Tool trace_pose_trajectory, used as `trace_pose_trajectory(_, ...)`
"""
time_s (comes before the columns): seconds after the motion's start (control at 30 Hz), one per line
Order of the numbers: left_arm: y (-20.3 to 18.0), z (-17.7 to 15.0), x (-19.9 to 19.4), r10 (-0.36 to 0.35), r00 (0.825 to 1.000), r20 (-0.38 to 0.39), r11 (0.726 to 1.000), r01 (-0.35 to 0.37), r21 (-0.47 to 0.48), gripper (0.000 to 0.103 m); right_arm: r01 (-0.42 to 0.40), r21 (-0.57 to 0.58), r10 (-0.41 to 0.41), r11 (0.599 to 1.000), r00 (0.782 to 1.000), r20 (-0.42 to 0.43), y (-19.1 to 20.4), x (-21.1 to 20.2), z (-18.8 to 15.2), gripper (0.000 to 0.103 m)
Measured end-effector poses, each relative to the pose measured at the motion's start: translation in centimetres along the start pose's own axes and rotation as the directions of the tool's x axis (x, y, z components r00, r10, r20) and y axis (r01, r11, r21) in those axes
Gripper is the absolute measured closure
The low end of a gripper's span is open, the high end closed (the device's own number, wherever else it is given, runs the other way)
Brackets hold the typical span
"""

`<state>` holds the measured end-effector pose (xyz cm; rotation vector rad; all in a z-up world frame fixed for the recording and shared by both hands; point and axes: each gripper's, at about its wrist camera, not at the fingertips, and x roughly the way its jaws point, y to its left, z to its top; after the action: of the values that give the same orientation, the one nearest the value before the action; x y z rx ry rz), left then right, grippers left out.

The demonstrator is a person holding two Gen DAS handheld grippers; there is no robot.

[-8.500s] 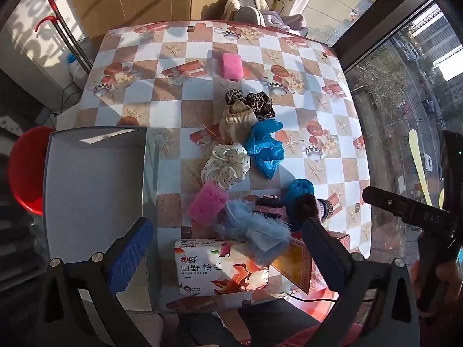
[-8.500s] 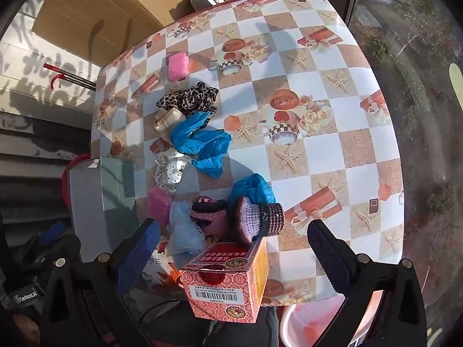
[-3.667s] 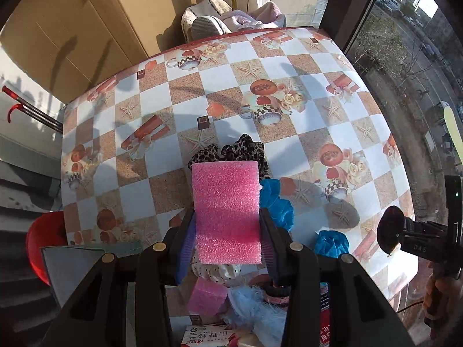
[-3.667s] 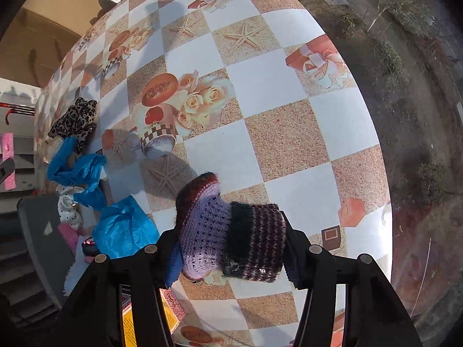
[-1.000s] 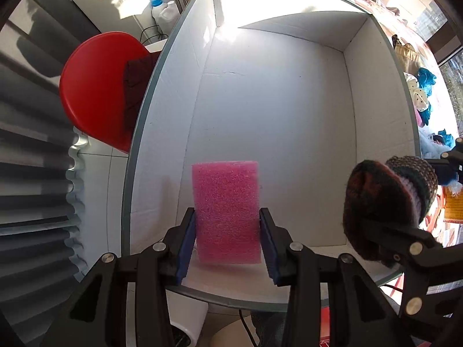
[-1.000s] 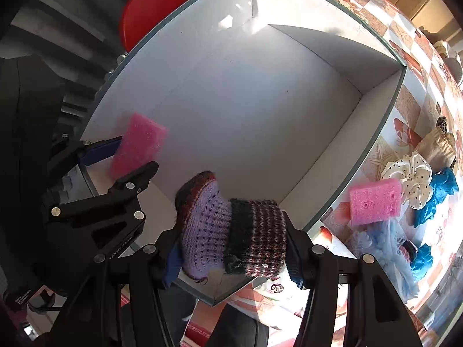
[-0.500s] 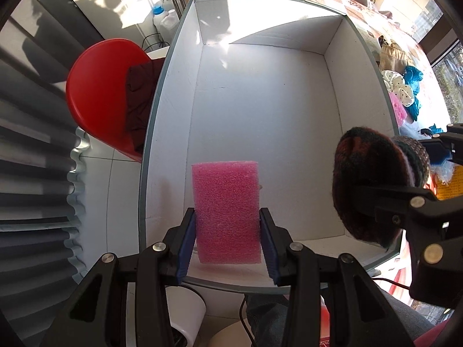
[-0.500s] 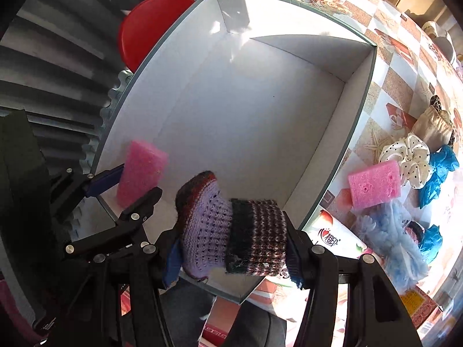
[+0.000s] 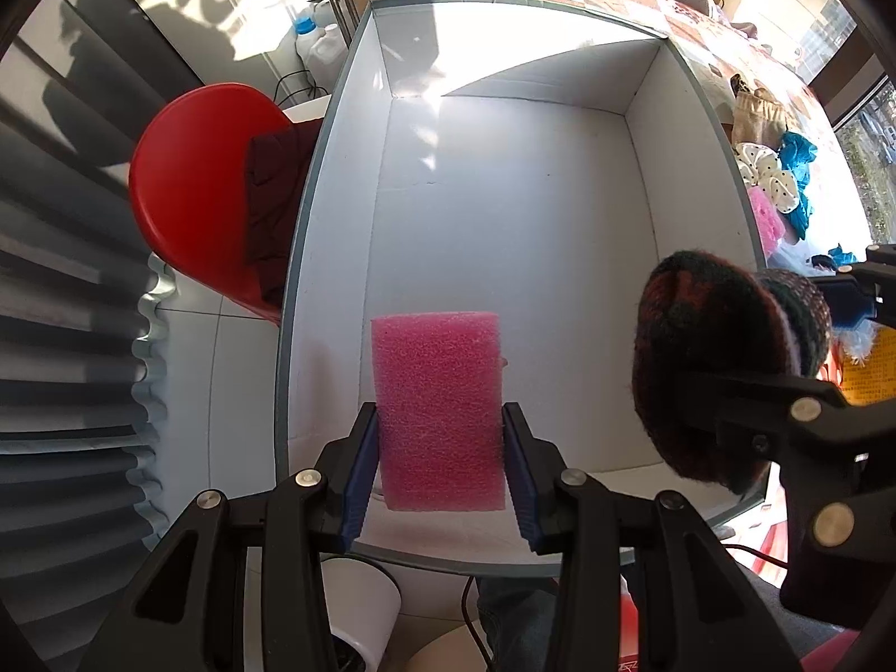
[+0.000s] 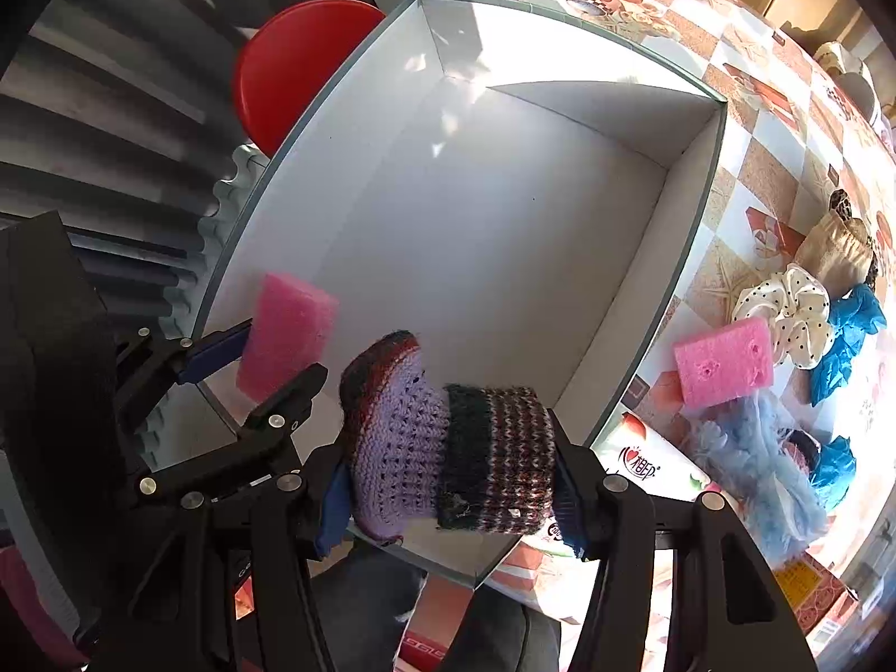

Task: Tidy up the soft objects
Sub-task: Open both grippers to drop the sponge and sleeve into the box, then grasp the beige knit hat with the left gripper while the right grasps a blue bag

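Note:
My left gripper [image 9: 439,467] is shut on a pink sponge [image 9: 439,409], held over the near end of a white open box [image 9: 504,235]. My right gripper [image 10: 448,481] is shut on a knitted purple-and-dark sock [image 10: 448,437], beside the left one over the box's near right corner. The right wrist view shows the same pink sponge [image 10: 285,336] in the left gripper [image 10: 255,361], and the left wrist view shows the knitted sock [image 9: 722,358] at the right. Nothing lies inside the white open box [image 10: 504,224].
On the checked tablecloth [image 10: 745,129] right of the box lie a second pink sponge [image 10: 725,361], a dotted white scrunchie [image 10: 795,302], blue cloths [image 10: 845,330], a beige pouch [image 10: 840,252] and a pale blue fluffy item [image 10: 756,465]. A red stool [image 9: 196,190] stands left of the box.
Both views have drifted slightly back, so more of the box and table show. Both grippers keep their hold on the sponge and the sock.

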<state>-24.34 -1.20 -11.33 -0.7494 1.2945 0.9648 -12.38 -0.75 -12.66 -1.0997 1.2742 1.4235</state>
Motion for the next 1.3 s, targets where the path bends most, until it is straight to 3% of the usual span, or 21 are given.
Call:
trace_pose_trajectory(0.57, 0.2, 0.6, -0.4, 0.007, 1.0, 0.014, 1.0, -0.007, 0.002, 0.056, 0.01, 0.015, -0.011, 1.0, 1.0, 0.011, -0.4, -0.7, -0.5, 0.043)
trace_pose_trajectory(0.6, 0.3, 0.6, -0.5, 0.004, 1.0, 0.014, 1.0, -0.004, 0.0, 0.053, 0.009, 0.015, -0.009, 1.0, 1.0, 0.011, -0.4, -0.7, -0.5, 0.043)
trace_pose_trajectory(0.7, 0.4, 0.6, -0.6, -0.001, 1.0, 0.02, 1.0, 0.001, -0.008, 0.025, -0.01, 0.017, 0.01, 1.0, 1.0, 0.001, -0.5, -0.7, -0.5, 0.042)
trace_pose_trajectory(0.77, 0.6, 0.6, -0.9, -0.015, 0.999, 0.045, 1.0, 0.016, -0.021, 0.018, -0.021, 0.03, 0.021, 0.999, 1.0, -0.007, -0.7, -0.7, -0.5, 0.01)
trace_pose_trajectory(0.87, 1.2, 0.9, -0.4, -0.088, 0.995, 0.044, 0.994, 0.09, -0.061, 0.017, -0.013, 0.065, 0.013, 0.998, 1.0, 0.004, -1.5, -1.2, -0.4, 0.001)
trace_pose_trajectory(1.03, 1.8, 2.0, -1.4, -0.196, 0.974, 0.117, 0.974, 0.207, -0.09, 0.014, -0.038, 0.158, 0.032, 0.987, 0.999, 0.039, -4.1, -3.8, -0.4, 0.001)
trace_pose_trajectory(1.1, 1.3, 2.9, -2.5, -0.225, 0.961, 0.159, 0.969, 0.237, -0.063, 0.013, -0.046, 0.201, 0.033, 0.978, 0.997, 0.068, -5.7, -5.6, -0.8, 0.001)
trace_pose_trajectory(1.2, -0.4, 4.8, -4.1, -0.275, 0.941, 0.199, 0.959, 0.283, -0.013, 0.0, -0.056, 0.294, 0.027, 0.954, 0.994, 0.105, -8.9, -8.5, -2.1, 0.001)
trace_pose_trajectory(1.3, -3.1, 7.0, -5.4, -0.338, 0.915, 0.22, 0.94, 0.337, 0.044, 0.0, -0.08, 0.389, 0.026, 0.918, 0.99, 0.141, -12.7, -11.7, -4.0, 0.001)
